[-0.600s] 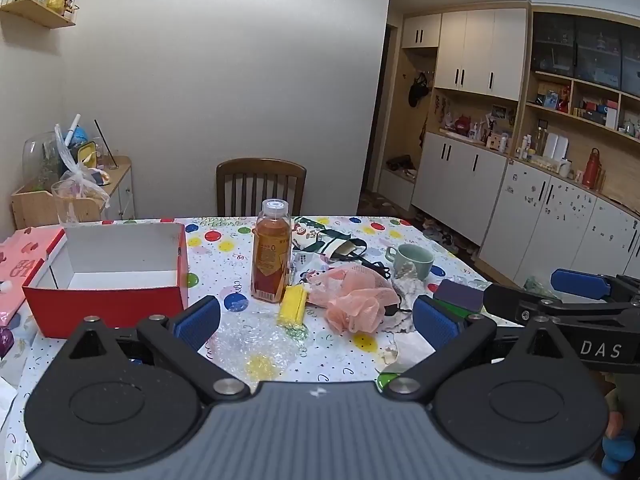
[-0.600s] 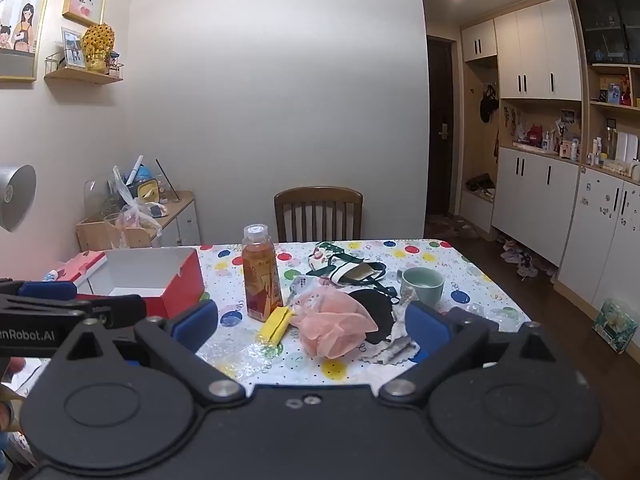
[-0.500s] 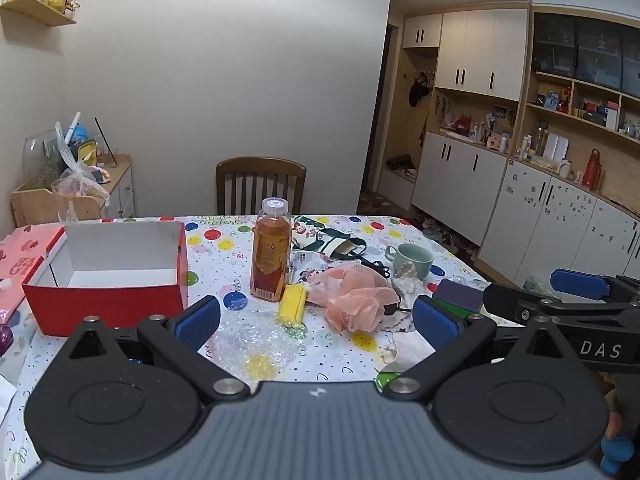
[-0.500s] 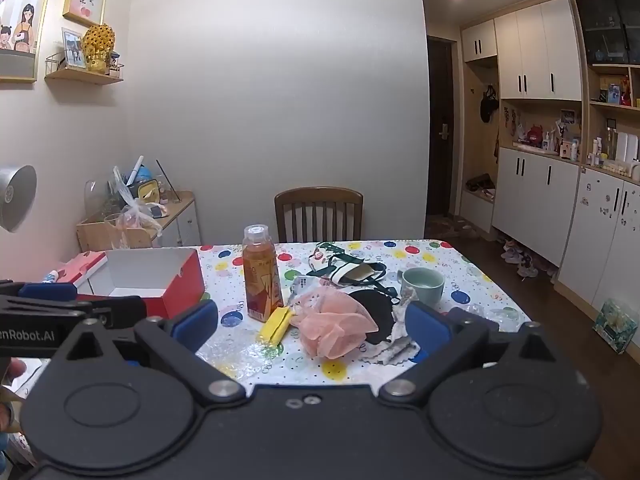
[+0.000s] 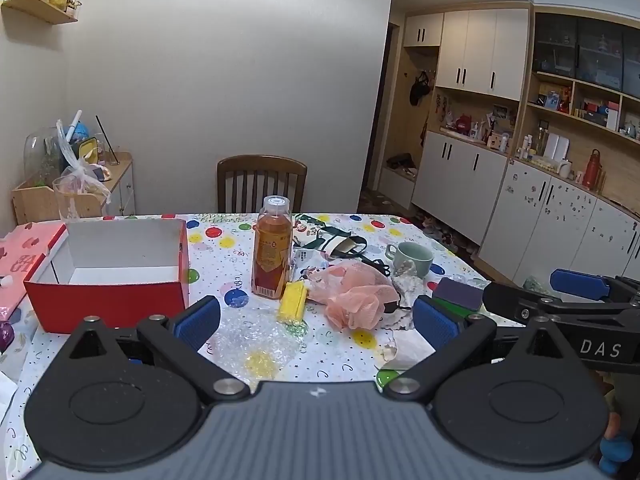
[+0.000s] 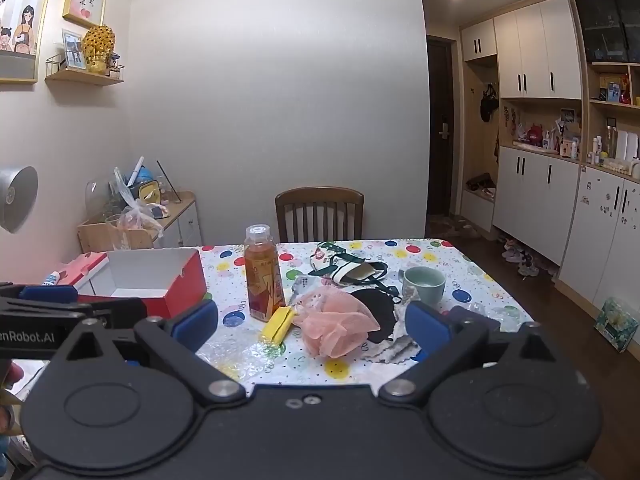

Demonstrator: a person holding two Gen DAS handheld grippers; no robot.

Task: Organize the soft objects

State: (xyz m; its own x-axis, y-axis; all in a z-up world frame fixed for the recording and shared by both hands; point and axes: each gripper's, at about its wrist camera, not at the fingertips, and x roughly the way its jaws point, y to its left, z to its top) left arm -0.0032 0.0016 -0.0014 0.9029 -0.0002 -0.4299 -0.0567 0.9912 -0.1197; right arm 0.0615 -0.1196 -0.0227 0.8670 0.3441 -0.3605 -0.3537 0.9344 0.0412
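Observation:
A pink mesh bath puff [image 5: 356,296] [image 6: 336,320] lies mid-table on the dotted cloth. Left of it a yellow sponge [image 5: 294,302] [image 6: 278,324] rests by a sheet of bubble wrap [image 5: 252,340]. A black fabric piece [image 6: 378,312] sits behind the puff, with a green-and-white pouch [image 5: 332,240] farther back and a purple sponge [image 5: 458,294] at the right. An open red box [image 5: 108,304] with a white inside stands at the left. My left gripper [image 5: 316,322] and right gripper [image 6: 312,326] hover side by side short of the table's near edge, both open and holding nothing.
An orange drink bottle [image 5: 272,256] stands upright just left of the soft pile, and a green mug [image 5: 412,258] stands at its right. A wooden chair [image 5: 262,180] is at the far side. A pink box lid [image 5: 24,256] lies left of the red box.

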